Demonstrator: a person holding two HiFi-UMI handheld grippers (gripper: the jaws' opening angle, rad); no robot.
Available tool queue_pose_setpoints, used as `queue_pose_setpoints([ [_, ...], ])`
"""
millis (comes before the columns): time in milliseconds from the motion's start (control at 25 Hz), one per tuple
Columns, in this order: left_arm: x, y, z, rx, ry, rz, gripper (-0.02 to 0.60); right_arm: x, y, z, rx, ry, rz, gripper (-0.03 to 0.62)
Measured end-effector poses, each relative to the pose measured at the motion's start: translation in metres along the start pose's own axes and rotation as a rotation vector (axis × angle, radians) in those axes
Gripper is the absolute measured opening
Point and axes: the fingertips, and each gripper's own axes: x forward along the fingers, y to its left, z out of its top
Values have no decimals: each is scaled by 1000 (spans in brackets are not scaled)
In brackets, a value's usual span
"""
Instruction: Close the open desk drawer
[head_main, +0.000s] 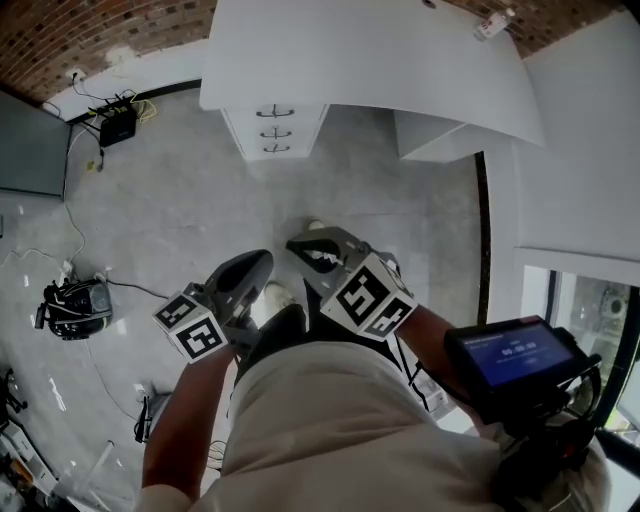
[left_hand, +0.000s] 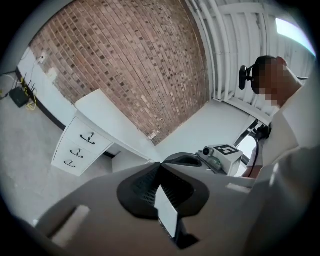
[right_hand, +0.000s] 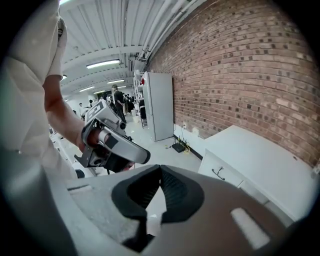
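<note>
Grey concrete floor (head_main: 200, 220), brick wall (head_main: 100, 30) behind, cables and a black box (head_main: 118, 125) by the skirting. White desk (head_main: 370, 50) against the wall, its stack of three drawers (head_main: 275, 130) well apart from the person; can't tell which one is out. Left gripper (left_hand: 159, 166) has its jaw tips together and holds nothing; right gripper (right_hand: 160, 169) likewise. Both are held near the body. Likely best: walk up, lay closed jaws flat on the drawer front beside the handle, push straight in, evenly.
</note>
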Motion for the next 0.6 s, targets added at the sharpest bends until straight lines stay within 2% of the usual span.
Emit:
queue_pose_setpoints([
  [360,-3,-74,15,186,86,-21,3,-45,16,26,-43,-27,-13,3],
  [600,0,-98,0,252,123,-29,3,-59,22,23,-78,-51,-21,3],
])
